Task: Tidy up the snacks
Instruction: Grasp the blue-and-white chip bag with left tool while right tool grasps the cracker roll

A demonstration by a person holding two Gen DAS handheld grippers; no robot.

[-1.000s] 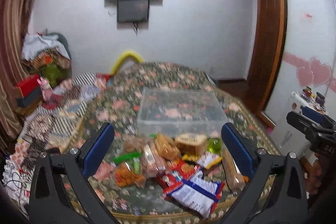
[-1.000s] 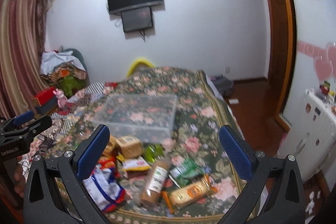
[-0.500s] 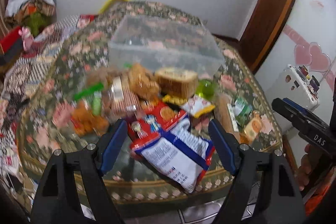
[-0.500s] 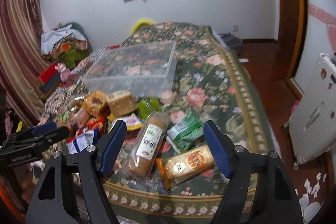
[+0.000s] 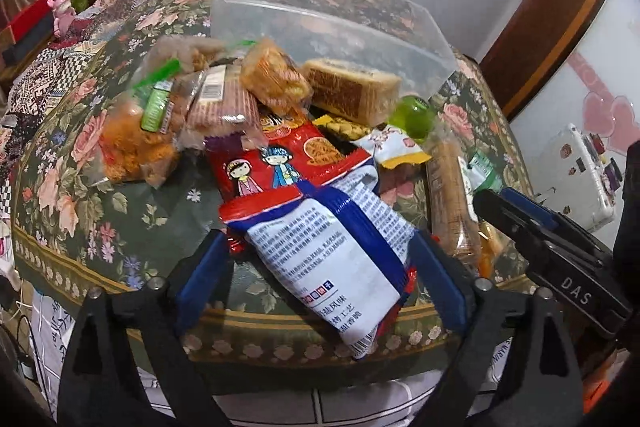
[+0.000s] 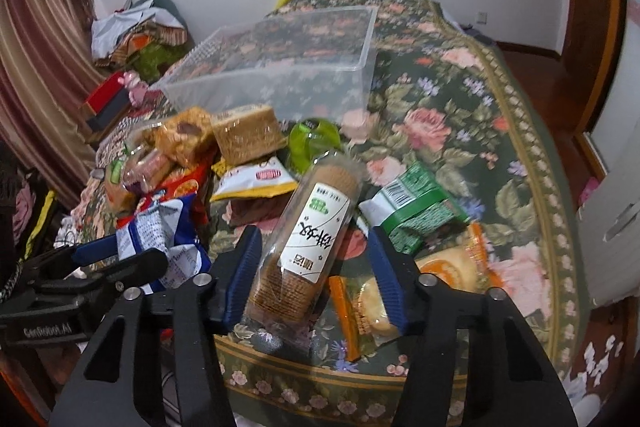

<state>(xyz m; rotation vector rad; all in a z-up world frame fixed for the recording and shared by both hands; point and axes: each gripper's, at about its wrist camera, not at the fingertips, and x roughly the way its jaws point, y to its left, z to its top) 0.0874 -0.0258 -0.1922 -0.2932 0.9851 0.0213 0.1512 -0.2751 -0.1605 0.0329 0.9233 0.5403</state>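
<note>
Floral-cloth surface (image 6: 460,131) in a bedroom, clear plastic bin (image 5: 332,23) at the back, empty as far as I can see, snack pile in front of it. Left gripper (image 5: 320,275) open, fingers straddling the blue-white snack bag (image 5: 332,239) at the near edge, not clamped. Right gripper (image 6: 316,267) open, fingers either side of the biscuit sleeve (image 6: 312,227), gap on both sides. To do it well: close on the mid-body of each pack, light squeeze so the biscuits don't crack, lift clear of neighbouring packs, e.g. the green packet (image 6: 416,207), before moving to the bin. Vs 0.5 s ago: both grippers dropped lower and closer, openings narrowed, each now bracketing its pack instead of hovering above the pile.
</note>
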